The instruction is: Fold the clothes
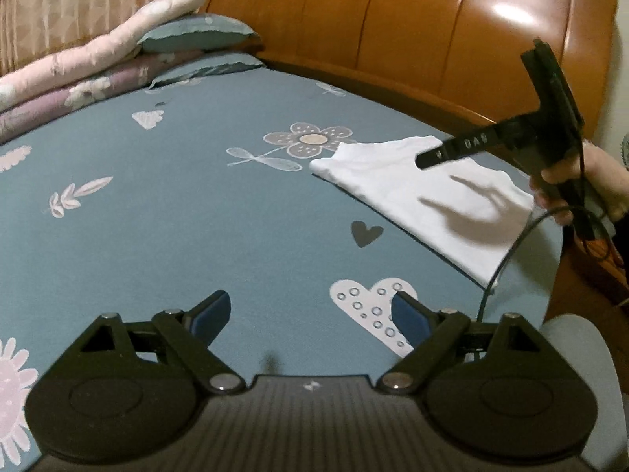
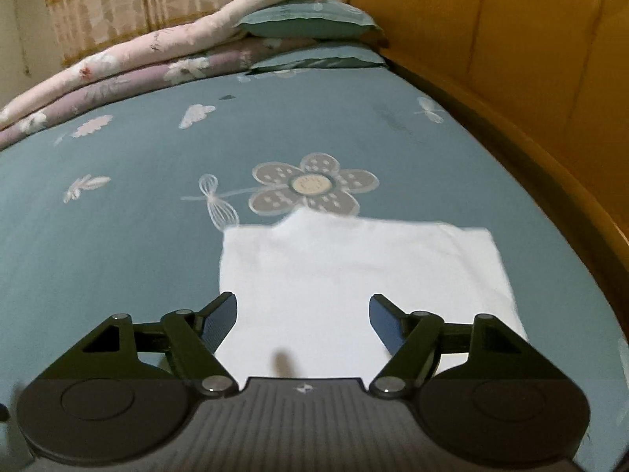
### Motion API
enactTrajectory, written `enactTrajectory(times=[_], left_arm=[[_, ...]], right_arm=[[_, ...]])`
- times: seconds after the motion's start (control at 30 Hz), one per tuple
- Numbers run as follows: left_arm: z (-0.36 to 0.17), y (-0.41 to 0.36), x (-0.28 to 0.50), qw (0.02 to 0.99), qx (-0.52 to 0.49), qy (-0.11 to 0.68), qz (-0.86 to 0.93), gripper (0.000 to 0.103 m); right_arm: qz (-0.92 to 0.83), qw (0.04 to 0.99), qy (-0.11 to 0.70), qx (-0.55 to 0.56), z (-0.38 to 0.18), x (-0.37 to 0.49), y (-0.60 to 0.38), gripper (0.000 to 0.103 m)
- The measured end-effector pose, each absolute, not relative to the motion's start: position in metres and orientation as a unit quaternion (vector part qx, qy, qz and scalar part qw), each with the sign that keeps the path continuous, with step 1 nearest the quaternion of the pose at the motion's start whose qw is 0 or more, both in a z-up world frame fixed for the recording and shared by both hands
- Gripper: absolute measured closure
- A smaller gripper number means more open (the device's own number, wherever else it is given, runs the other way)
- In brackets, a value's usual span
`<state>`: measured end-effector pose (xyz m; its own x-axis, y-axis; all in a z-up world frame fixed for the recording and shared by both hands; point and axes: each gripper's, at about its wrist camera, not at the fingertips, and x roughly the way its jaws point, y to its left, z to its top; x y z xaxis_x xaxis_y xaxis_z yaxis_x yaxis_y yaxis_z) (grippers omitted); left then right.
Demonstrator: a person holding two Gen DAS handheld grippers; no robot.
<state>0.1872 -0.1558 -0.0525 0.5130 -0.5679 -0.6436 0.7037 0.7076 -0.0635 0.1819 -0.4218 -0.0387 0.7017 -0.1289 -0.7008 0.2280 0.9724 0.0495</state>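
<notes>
A bed fills both views, covered with a smooth blue-grey sheet (image 1: 196, 216) printed with flowers, leaves and hearts. Behind it stands a glossy wooden headboard (image 1: 393, 31) with curved panels, and a pale patterned curtain (image 2: 157, 4) hangs at the back. At the far side of the bed lie folded quilts (image 2: 137, 67), soft and padded, one pink-white and one lilac, with two flat blue-grey pillows (image 2: 310, 23) stacked near the headboard.

The white garment (image 2: 354, 275) lies flat on the sheet, folded into a neat, almost rectangular shape with straight edges; its far edge touches the large grey printed flower (image 2: 314, 185).

The left gripper (image 1: 310, 314) is over bare sheet, near a white dotted heart, with its blue-padded fingers wide apart and holding nothing. The right gripper (image 2: 302, 314) hovers above the near part of the garment; its fingers are also spread wide and grasp nothing. In the left view, the right gripper (image 1: 432, 155) appears from the side, held by the person's right hand (image 1: 582, 181), and casts a forked shadow on the white cloth.
</notes>
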Motion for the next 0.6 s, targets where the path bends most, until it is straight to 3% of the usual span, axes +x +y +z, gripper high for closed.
enactTrajectory(times=[0.4, 0.6], left_arm=[[-0.041, -0.151, 0.150, 0.868, 0.124, 0.304, -0.371, 0.008], [-0.040, -0.148, 0.140, 0.868, 0.120, 0.300, -0.377, 0.008]], right_arm=[[-0.177, 0.894, 0.403, 0.077, -0.094, 0.107, -0.390, 0.020], [-0.156, 0.906, 0.389, 0.057, -0.079, 0.082, -0.376, 0.020]])
